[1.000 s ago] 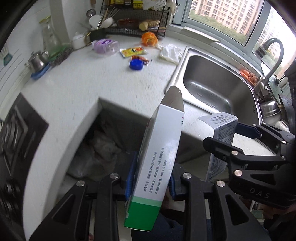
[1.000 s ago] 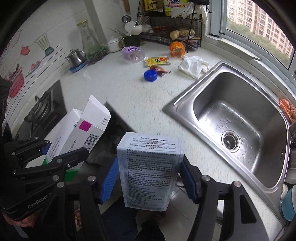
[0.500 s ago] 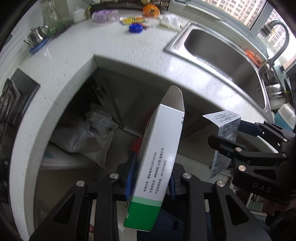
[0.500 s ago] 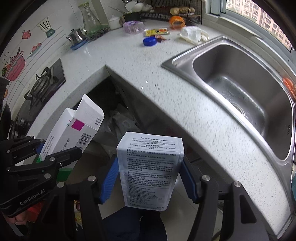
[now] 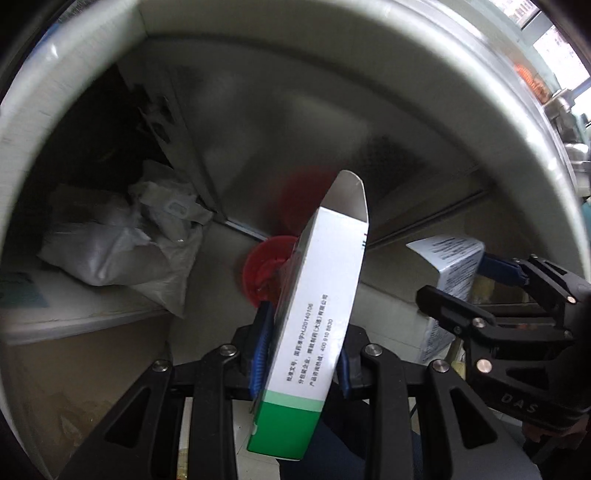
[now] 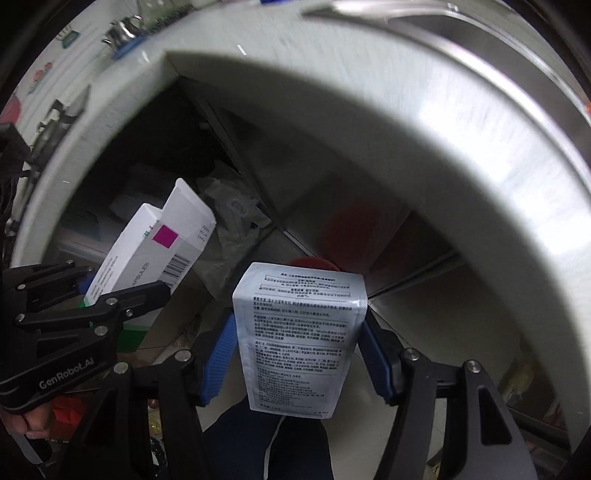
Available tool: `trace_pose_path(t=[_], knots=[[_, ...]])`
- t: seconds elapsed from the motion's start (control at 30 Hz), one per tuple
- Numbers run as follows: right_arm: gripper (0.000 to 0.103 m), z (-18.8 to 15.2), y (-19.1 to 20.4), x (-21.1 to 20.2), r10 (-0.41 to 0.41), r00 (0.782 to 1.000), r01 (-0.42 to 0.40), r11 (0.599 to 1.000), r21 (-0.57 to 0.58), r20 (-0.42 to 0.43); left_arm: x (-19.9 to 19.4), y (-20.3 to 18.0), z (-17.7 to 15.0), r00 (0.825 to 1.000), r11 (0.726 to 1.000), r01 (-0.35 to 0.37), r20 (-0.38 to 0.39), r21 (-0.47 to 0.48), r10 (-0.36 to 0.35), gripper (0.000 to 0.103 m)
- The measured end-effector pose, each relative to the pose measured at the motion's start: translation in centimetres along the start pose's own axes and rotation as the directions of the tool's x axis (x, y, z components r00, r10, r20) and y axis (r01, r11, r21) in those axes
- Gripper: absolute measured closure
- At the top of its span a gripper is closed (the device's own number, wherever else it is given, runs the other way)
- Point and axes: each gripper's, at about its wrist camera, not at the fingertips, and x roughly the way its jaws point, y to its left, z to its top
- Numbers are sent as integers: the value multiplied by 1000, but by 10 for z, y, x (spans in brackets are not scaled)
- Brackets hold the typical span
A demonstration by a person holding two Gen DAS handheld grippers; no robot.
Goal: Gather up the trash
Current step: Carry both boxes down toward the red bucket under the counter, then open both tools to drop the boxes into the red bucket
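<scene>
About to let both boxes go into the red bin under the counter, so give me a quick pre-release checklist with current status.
1. Left claw clamped on the green-and-white carton: ok.
2. Right claw clamped on the grey printed box: ok.
3. Red bin in sight beyond both boxes: ok.
4. Boxes directly over the bin mouth: cannot tell, the boxes hide most of it.
5. Carton's open flap clear of the counter edge: ok.
6. Space left in the bin: cannot tell.

A home kitchen. A pale stone countertop (image 6: 424,122) arcs across the frame, with a steel sink (image 6: 461,26) upper right. A kettle (image 6: 120,31) and wall stickers sit upper left.
</scene>
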Motion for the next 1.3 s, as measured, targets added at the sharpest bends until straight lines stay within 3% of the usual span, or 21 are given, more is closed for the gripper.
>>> trace_pose_path(t=[0.3,0.53,0.57,0.7,0.77,1.0,1.1,1.23,1.3], knots=[[42,-16,-21,94,-61,997,62,998,21,-44,116,13,5,997,999,37,-74,-3,-37,75],[42,-22,-29,145,-54,996,59,996,65,-75,165,17,5,994,998,40,-99,44,-36,75],[42,-23,-31,150,-53,995,59,995,75,-82,168,18,5,994,998,41,-101,51,-36,72],[42,-17,-32,152,-58,995,65,994,89,-85,173,18,4,993,997,66,-96,47,-62,39],[42,-20,-36,152,-63,995,71,993,92,-82,173,19,5,993,996,79,-91,45,-74,34],[42,-24,-35,152,-71,994,81,991,111,-88,155,27,6,997,998,52,-62,40,-50,32],[42,-22,-30,154,-63,994,73,991,113,-93,143,32,2,999,999,25,-40,45,-24,21],[42,-15,-18,155,-47,995,54,995,79,-86,131,44,-2,1000,999,-12,-2,36,12,16],[42,-12,-13,158,-38,996,43,997,61,-86,128,56,-2,1000,1000,-9,12,8,9,1]])
